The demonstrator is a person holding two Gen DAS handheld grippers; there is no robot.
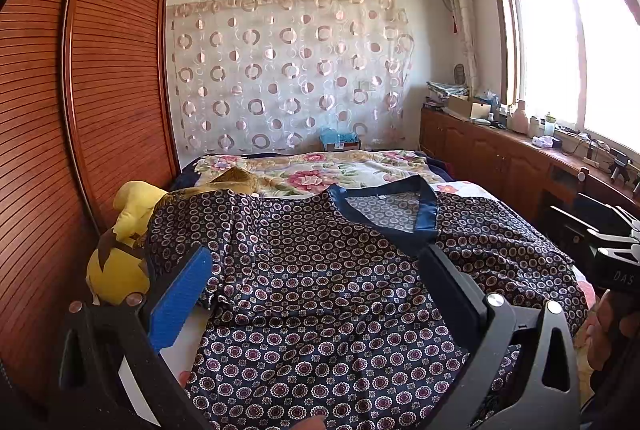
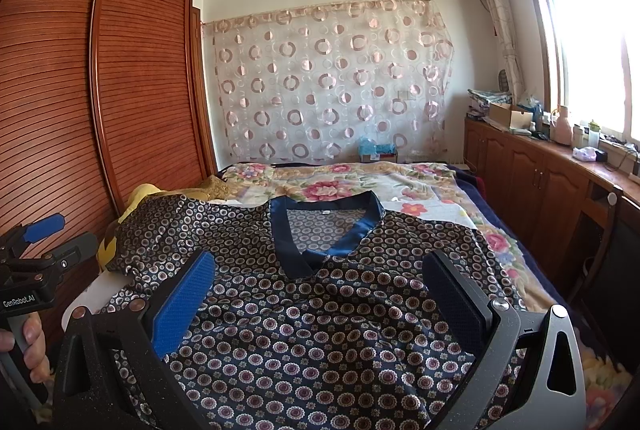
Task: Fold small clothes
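From my left wrist, my left claw [image 1: 316, 270] is spread wide and grips nothing; its blue pad [image 1: 180, 304] and dark finger [image 1: 452, 294] stand far apart over the shirt [image 1: 320, 290]. The shirt, dark with small ringed flowers, lies front up and spread across the bed [image 1: 320, 169], its navy collar [image 1: 384, 205] pointing away from me. One sleeve drapes onto a yellow plush [image 1: 120, 270] beside the wardrobe [image 1: 100, 89]. At the right edge I see part of my right claw [image 1: 616, 250] near the shirt's far sleeve.

From my right wrist, my right claw [image 2: 320, 290] is likewise released, its blue pad [image 2: 184, 302] and dark finger [image 2: 456, 294] wide apart above the shirt [image 2: 320, 330], with nothing between them. The collar [image 2: 324, 230] sits just ahead, between the fingers. The floral bed [image 2: 400, 185] stretches beyond it. At the left edge my left hand [image 2: 32, 346] holds the left claw [image 2: 44, 230]; from here I cannot tell how its jaws stand.
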